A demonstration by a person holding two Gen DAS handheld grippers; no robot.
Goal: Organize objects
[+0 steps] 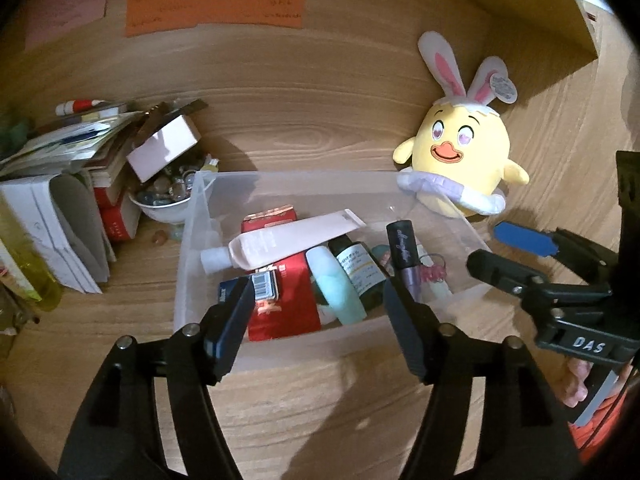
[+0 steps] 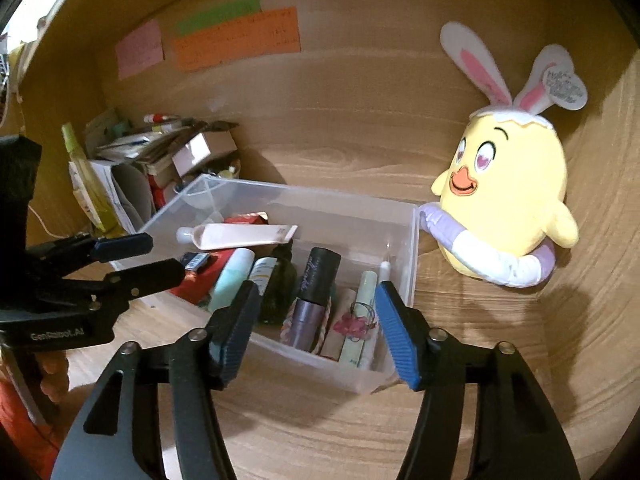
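the clear plastic bin sits on the wooden bench, its long axis running left to right in the left wrist view, the open top facing up so things can be dropped in from above. inside, the goods lie flat, not upright, likely because they were laid or dropped in. the pale pink tube rests on top of a red packet, its long axis on a diagonal, cap pointing toward the bin's left wall and crimped end toward the far right. the mint bottle and the dark green bottle lie side by side, long axes running front to back. the black and purple tube lies the same way, black cap toward the far wall.

the left gripper hovers over the near edge of the bin, fingers spread apart with nothing between them. the right gripper hangs over the bin's right half, fingers likewise apart and empty. neither touches the bin.

the yellow chick plush stands upright just beside the bin's far right corner, face toward the cameras. a pile of books and papers and a white bowl crowd the left.
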